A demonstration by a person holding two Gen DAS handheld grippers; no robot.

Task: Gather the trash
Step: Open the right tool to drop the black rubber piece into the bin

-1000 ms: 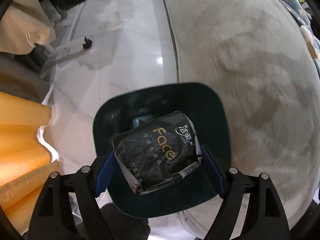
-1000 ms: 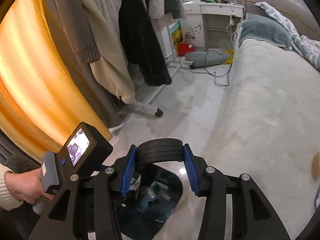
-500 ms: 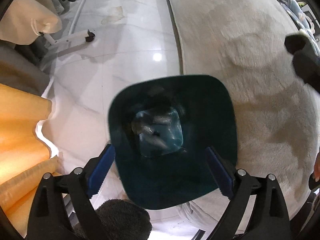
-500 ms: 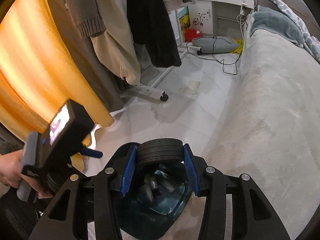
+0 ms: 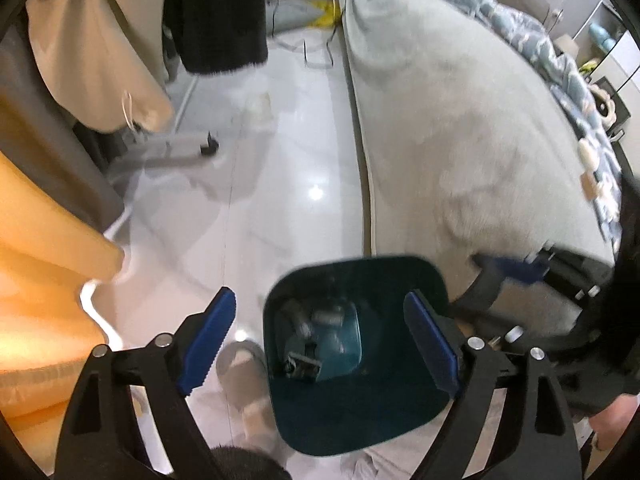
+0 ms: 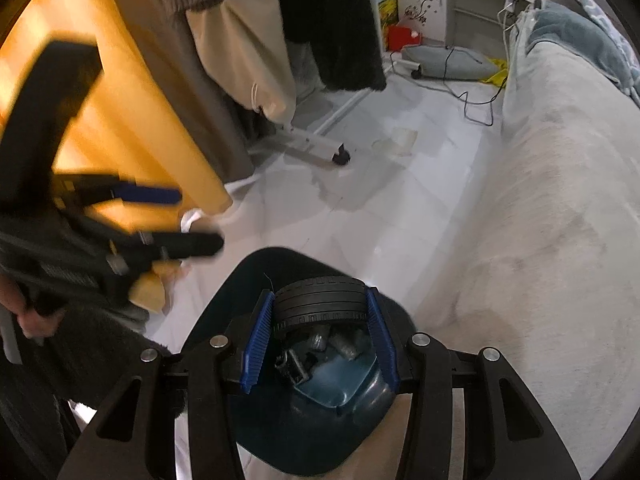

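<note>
Right gripper [image 6: 320, 336] pinches toy tyre [image 6: 320, 300] over bin [image 6: 224, 316], lower centre; left gripper [image 5: 320, 336] empty, jaws closing. Centre tyre, then release.

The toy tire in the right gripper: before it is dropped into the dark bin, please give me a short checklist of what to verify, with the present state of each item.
1. Toy tire held between the pads of the right gripper: ok.
2. Tire above the mouth of the bin, not over the floor: ok.
3. Left gripper carries nothing; its jaws are closing on no object: ok.
4. Left gripper clear of the drop path: ok, in the right wrist view it is off to the side.
5. Room in the bin: ok, only a few pieces of trash lie at the bottom.
6. Bin standing steady on the floor: cannot tell.
</note>
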